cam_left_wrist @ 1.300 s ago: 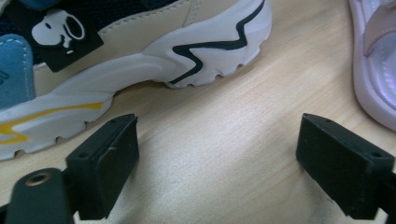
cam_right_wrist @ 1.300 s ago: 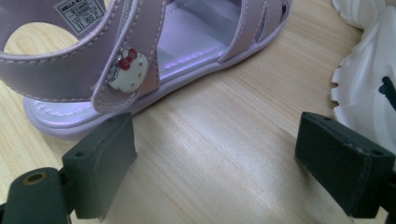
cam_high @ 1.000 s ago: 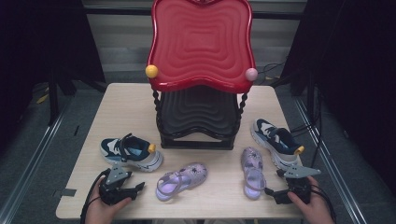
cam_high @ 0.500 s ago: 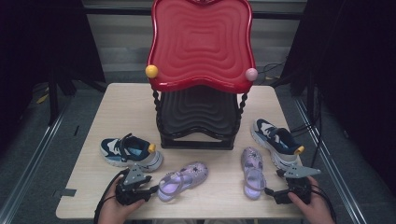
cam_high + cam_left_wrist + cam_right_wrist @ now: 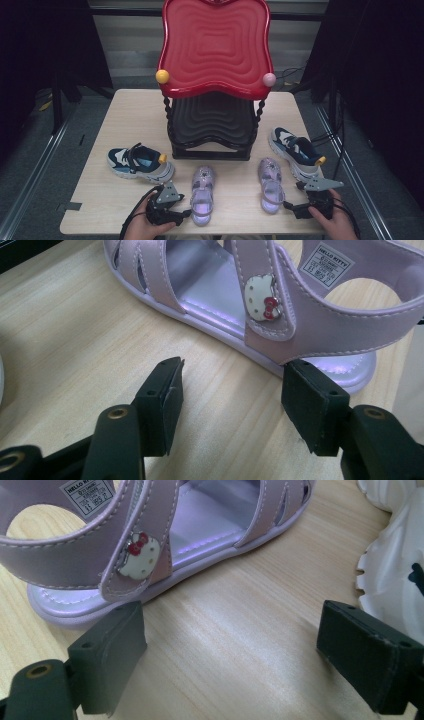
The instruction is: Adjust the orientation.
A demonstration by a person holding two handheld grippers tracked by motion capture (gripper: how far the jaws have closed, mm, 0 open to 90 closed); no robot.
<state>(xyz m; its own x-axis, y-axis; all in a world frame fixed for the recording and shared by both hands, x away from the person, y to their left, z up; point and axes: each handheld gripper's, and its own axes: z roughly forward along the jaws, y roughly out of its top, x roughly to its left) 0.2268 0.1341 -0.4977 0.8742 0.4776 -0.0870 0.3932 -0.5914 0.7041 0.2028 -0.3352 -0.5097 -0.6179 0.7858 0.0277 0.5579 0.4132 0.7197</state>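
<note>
Two lilac sandals lie near the table's front edge, toes toward the rack: the left sandal [image 5: 202, 192] [image 5: 280, 315] and the right sandal [image 5: 270, 185] [image 5: 150, 545]. My left gripper [image 5: 186, 214] [image 5: 230, 375] sits just left of the left sandal's heel. Its jaws have just been opening, with only bare wood between them, and one pad rests right at the heel's edge. My right gripper [image 5: 291, 206] [image 5: 230, 625] stands open beside the right sandal's heel, holding nothing.
A rack with a red top shelf [image 5: 215, 45] and a black lower shelf [image 5: 212, 120] stands mid-table. One navy sneaker [image 5: 140, 164] lies at the left. The other navy sneaker [image 5: 297, 150] [image 5: 395, 570] lies close to my right gripper's outer jaw. The table's front edge [image 5: 225, 231] is near both hands.
My left gripper has slid right, up to the left sandal. That sandal has turned from slanted to pointing straight at the rack. The right gripper has stayed put.
</note>
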